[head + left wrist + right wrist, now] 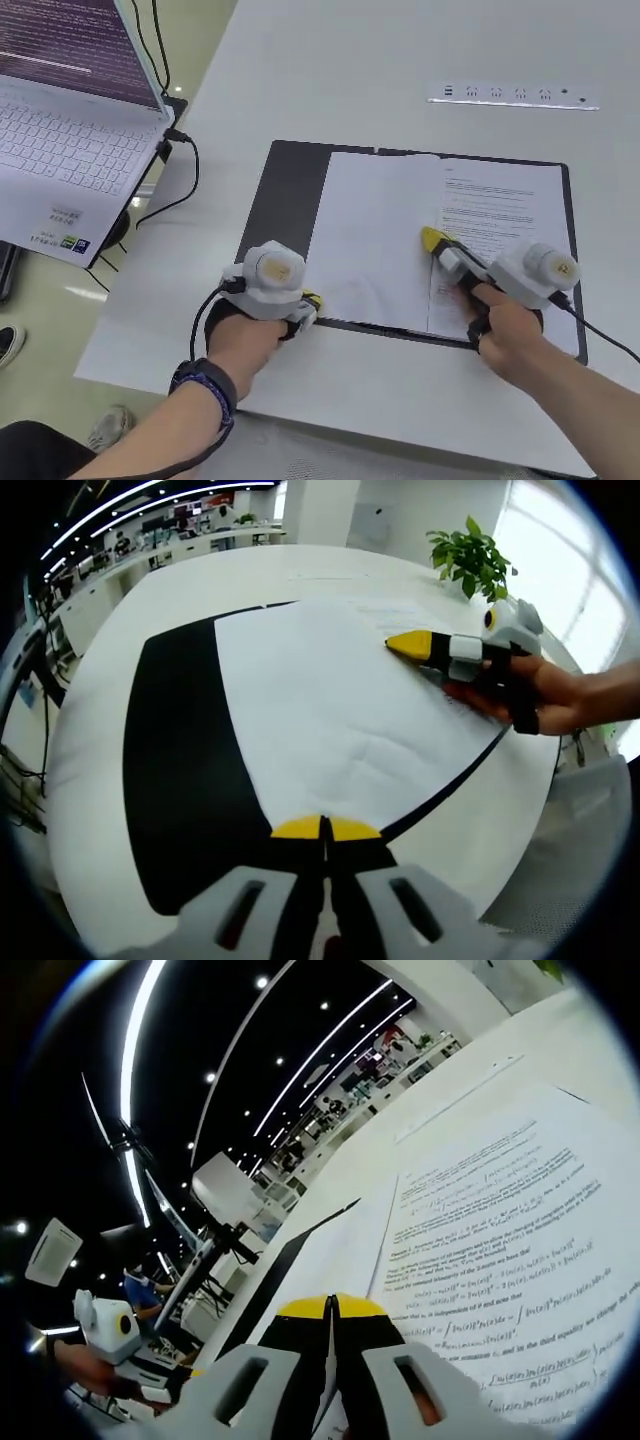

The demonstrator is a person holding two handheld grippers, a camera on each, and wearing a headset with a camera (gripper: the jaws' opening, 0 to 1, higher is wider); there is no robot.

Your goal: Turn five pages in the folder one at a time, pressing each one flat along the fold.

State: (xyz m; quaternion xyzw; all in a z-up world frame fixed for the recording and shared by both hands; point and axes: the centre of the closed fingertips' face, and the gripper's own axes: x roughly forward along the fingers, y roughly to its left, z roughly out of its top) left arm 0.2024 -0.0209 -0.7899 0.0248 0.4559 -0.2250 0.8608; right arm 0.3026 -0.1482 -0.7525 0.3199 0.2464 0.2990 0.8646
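Note:
A black folder [285, 190] lies open on the white table. Its left side carries a blank white page [375, 230] and its right side a printed page [505, 215]. My left gripper [311, 300] is shut, its yellow tips resting at the near edge of the blank page [330, 720]. My right gripper [433, 239] is also shut and lies low on the paper at the fold, tips pointing away from me. In the right gripper view the shut right gripper [331, 1307] sits where the printed page [500, 1260] meets the blank one. The right gripper [408, 643] also shows in the left gripper view.
An open white laptop [65, 150] stands at the far left, with black cables [185, 180] trailing toward the folder. A socket strip [515, 96] is set into the table beyond the folder. The table's near edge [330, 420] runs just under my hands.

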